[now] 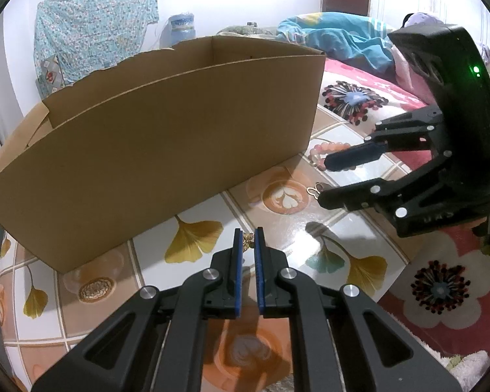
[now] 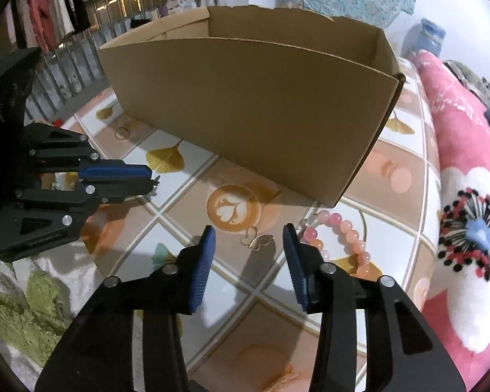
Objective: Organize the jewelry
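A small gold butterfly charm (image 1: 248,240) is clamped in the left tool (image 1: 249,245), while a second butterfly charm (image 2: 256,240) is seen flat on the worktop (image 2: 232,281), just beyond the right tool (image 2: 250,238), jaws apart.

Gold butterfly earring (image 2: 256,241) lies flat beside pink bead bracelet (image 2: 343,228), apart.

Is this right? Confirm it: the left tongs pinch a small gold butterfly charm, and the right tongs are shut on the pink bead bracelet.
Not quite. The left tongs do pinch a gold butterfly charm, but the right tongs stand open over another butterfly charm; the pink bead bracelet lies beside them, ungripped. The right wrist view shows it.
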